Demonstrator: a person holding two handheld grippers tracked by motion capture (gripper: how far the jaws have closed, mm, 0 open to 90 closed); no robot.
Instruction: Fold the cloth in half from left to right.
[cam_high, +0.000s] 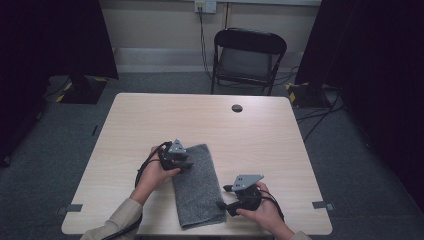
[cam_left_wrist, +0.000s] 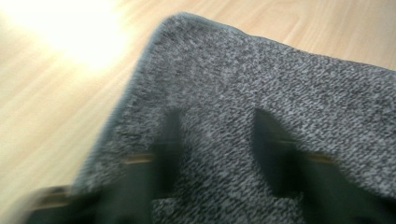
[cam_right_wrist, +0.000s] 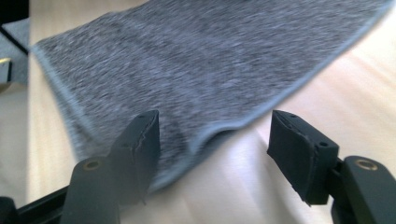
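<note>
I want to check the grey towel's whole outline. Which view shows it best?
The high view: the folded towel lies whole on the table. The left gripper view shows one blurred corner; the right gripper view shows a long edge between open jaws.

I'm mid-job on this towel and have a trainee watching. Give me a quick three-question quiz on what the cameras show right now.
1. True or false: the grey towel lies on the wooden table, folded into a long strip.
2. Which gripper is over the towel's far end? A) left gripper B) right gripper C) both
3. Fill in: in the right gripper view, the jaws of the right gripper stand ____, one over the towel's edge and one over bare table.

Key
1. True.
2. A. The right gripper sits at the towel's right edge, near its close end.
3. Open. In the left gripper view the left gripper's jaws also stand apart over the cloth.
</note>
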